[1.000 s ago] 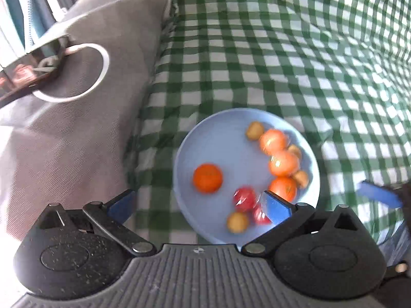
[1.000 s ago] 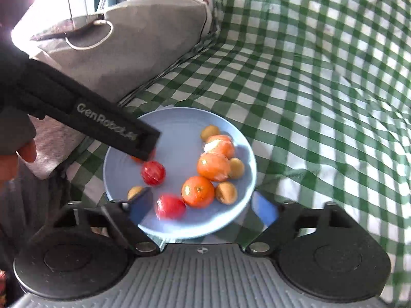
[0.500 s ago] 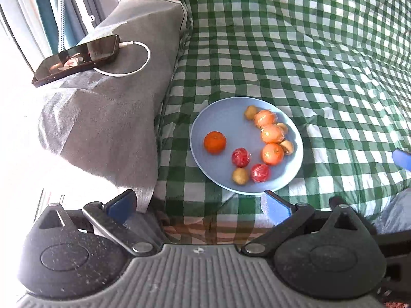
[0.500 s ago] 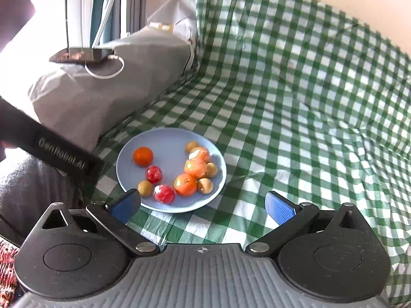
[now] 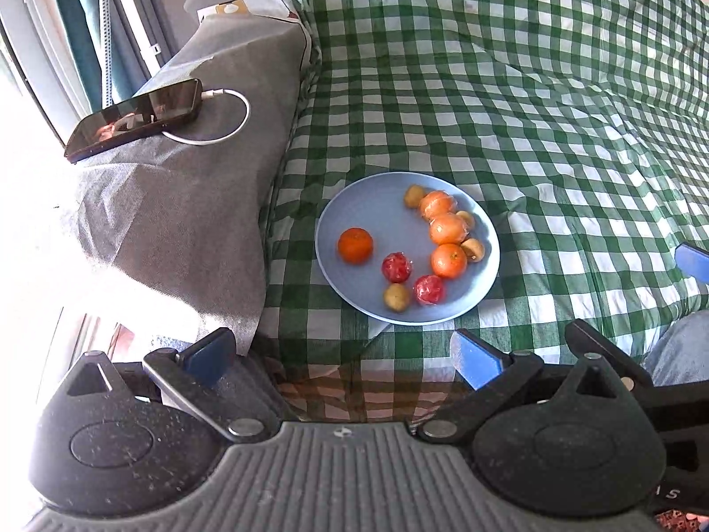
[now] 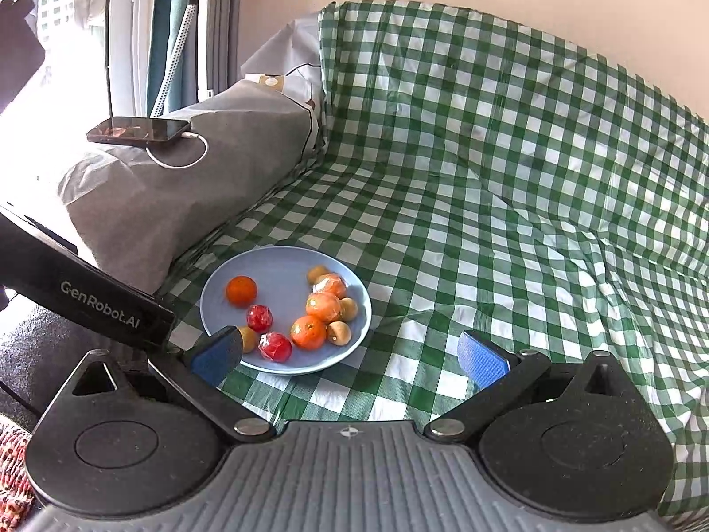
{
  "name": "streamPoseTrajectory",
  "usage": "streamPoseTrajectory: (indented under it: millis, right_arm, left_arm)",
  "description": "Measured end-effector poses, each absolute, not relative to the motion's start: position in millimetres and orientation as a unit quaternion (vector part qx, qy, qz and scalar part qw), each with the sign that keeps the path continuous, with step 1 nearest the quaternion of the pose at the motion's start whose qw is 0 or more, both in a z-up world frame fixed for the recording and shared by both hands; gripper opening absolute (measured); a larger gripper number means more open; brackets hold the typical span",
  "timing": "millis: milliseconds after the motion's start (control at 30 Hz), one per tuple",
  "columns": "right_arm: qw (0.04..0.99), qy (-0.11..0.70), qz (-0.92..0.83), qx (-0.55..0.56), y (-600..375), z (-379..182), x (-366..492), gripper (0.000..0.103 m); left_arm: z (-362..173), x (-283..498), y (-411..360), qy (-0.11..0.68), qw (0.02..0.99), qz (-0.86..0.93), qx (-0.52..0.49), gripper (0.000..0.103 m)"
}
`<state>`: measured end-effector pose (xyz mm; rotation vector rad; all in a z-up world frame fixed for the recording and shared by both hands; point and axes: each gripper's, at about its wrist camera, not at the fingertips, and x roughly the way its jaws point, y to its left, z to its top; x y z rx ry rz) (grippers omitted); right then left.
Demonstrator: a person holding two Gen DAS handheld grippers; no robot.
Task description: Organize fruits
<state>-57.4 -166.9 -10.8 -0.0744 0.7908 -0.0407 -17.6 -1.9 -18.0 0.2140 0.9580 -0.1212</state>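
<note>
Left gripper (image 5: pixel 341 354) is released, jaws wide, nothing between them, hovering over the near edge of the green checked cloth (image 5: pixel 531 111), short of the plate. Off to the left: one phone (image 5: pixel 133 119) on one white cable (image 5: pixel 230 124), lying on a grey cushion (image 5: pixel 177 204); not part of the job. One blue plate (image 5: pixel 376 204) sits on the cloth just beside the cushion and carries all the fruit in view. Count, left to right: lone orange (image 5: pixel 355 245) apart on the left half; two red fruits (image 5: pixel 396 267) in shiny wrap near the middle front; three more oranges (image 5: pixel 448 228) in a touching row on the right, at least two wrapped; four small tan fruits (image 5: pixel 473 248), one at the front edge, three tucked against the orange row. Totals: 4 orange, 2 red, 4 tan, 10 in all. Right gripper (image 6: pixel 348 358) has just been opening, now fully spread and empty, its left pad overlapping the plate's near rim in its own view, contact not clear. Likely step: between picks, or placing done and both tools clear. If grouping by kind goes on, the next move is probably the lone orange: top-down approach, wide jaws, soft close, since round fruit rolls on a smooth plate.
</note>
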Motion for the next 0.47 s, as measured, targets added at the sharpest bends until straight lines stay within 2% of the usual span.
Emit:
streamPoseTrajectory:
  millis: [467]
  right_arm:
    - [0.924, 0.382, -0.017, -0.027, -163.0, -9.3, -57.4, 0.102]
  left_arm:
    - [-16.0, -20.3, -3.5, 0.448, 0.885, -0.054, 0.114, 0.103]
